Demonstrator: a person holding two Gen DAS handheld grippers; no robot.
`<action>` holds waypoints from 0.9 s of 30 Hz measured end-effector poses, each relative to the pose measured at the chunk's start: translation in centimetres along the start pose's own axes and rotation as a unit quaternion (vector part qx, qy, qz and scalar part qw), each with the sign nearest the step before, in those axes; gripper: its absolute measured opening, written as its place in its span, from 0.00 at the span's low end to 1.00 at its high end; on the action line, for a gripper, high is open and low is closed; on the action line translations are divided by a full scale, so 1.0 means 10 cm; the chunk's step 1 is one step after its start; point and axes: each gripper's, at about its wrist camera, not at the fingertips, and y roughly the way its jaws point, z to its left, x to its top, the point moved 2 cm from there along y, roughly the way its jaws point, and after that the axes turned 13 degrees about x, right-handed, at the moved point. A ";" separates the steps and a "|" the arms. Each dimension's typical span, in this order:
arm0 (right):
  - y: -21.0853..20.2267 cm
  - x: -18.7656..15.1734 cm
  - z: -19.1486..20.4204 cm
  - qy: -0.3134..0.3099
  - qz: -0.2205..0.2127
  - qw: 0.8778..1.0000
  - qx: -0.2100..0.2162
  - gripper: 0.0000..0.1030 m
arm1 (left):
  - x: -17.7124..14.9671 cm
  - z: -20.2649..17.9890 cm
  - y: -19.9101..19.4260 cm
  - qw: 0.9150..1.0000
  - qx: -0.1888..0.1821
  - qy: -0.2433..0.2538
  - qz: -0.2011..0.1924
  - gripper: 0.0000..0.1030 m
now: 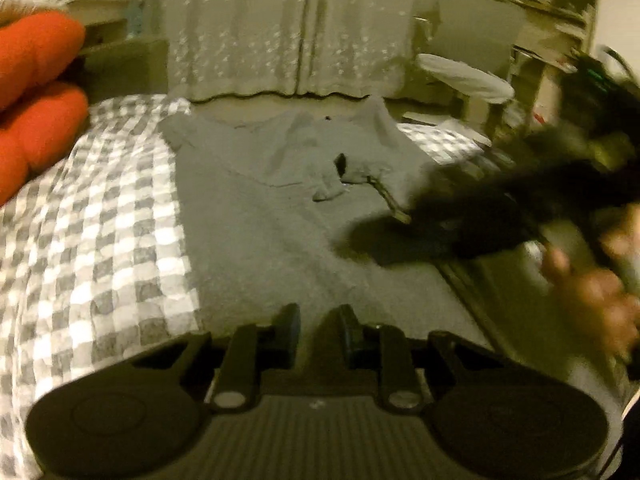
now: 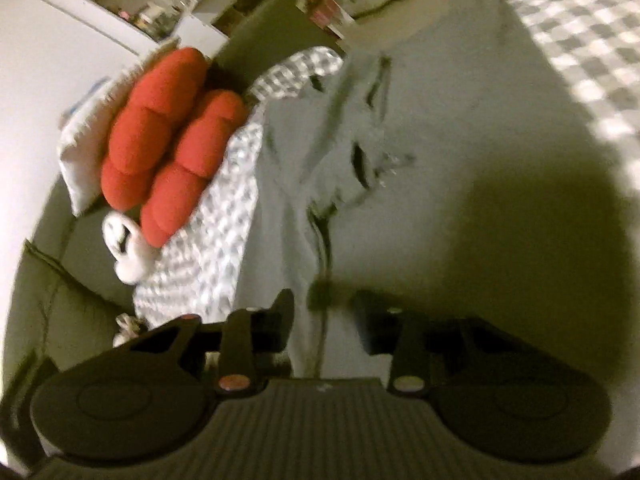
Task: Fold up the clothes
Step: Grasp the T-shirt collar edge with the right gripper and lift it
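Left wrist view shows us the grey sweatshirt spread flat across the checkered blanket, ready for folding; our left gripper, jaws slightly apart and empty, hovers at its near hem, while our right gripper, blurred, jaws parted and empty, crosses above its right side.

Both claws matte black plastic: left claw & right claw w/ ribbed centre plate, round side discs, silver pivot screws

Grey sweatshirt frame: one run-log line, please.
grey fleece sweatshirt: flat on checked bedspread | left hand-held gripper: empty | right hand-held gripper: empty
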 end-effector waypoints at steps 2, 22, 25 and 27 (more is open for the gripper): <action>0.05 0.02 -0.03 -0.002 -0.006 1.000 0.000 0.08 | 0.00 -0.01 -0.01 1.000 0.000 0.009 -0.004 0.21; 0.06 0.34 -0.09 0.001 -0.077 0.997 -0.030 0.44 | 0.35 0.01 0.22 0.995 0.055 -0.059 -0.054 0.30; 0.15 0.39 -0.11 -0.002 -0.089 0.995 -0.035 0.36 | 0.36 0.03 0.32 0.994 0.064 -0.067 -0.055 0.30; 0.20 0.41 -0.11 -0.005 -0.091 0.995 -0.038 0.09 | 0.35 0.03 0.40 0.994 0.064 -0.071 -0.047 0.30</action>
